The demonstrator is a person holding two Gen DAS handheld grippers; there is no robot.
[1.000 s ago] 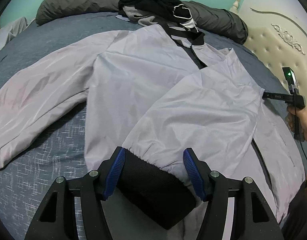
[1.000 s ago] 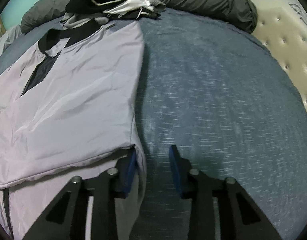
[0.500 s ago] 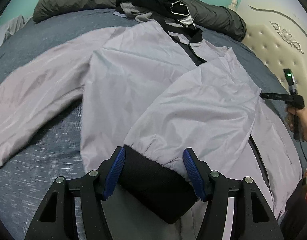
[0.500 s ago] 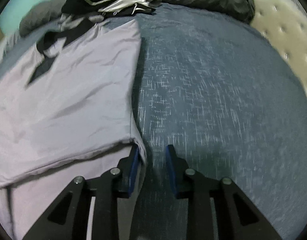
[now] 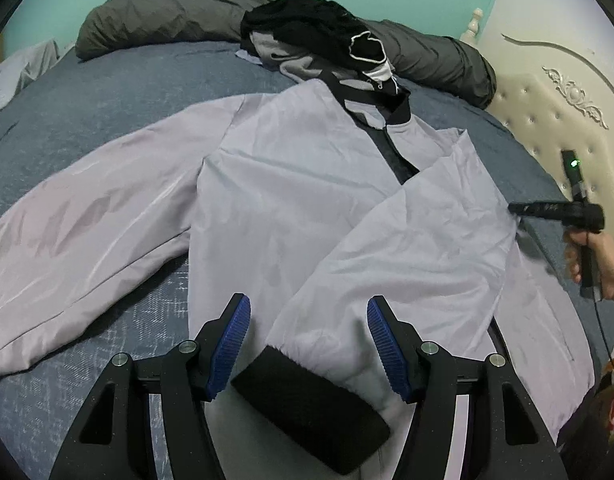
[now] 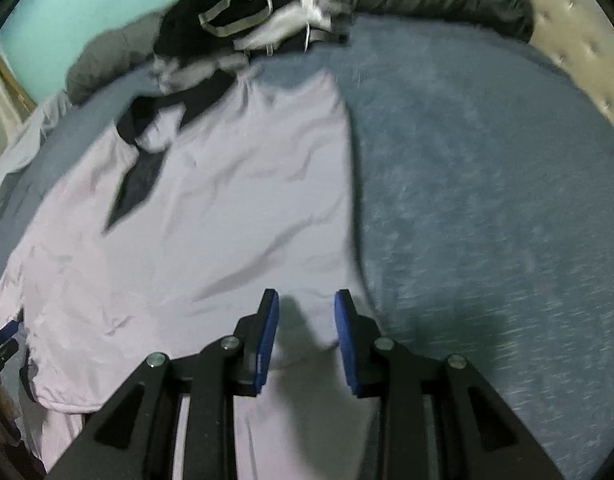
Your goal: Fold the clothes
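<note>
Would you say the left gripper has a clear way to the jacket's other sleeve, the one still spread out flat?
Probably yes: the left gripper stands open around the black cuff, not gripping, and the spread sleeve lies uncovered on the bed.

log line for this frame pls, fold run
garment: lilac jacket flat on bed | left gripper: open, astride black cuff | right gripper: open over folded sleeve edge

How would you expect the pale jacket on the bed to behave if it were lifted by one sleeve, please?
The jacket would probably hang limp: it lies creased. Its sheen suggests thin, slippery cloth that may slide on itself. The ribbed black cuff looks thicker, likely an easier hold.
</note>
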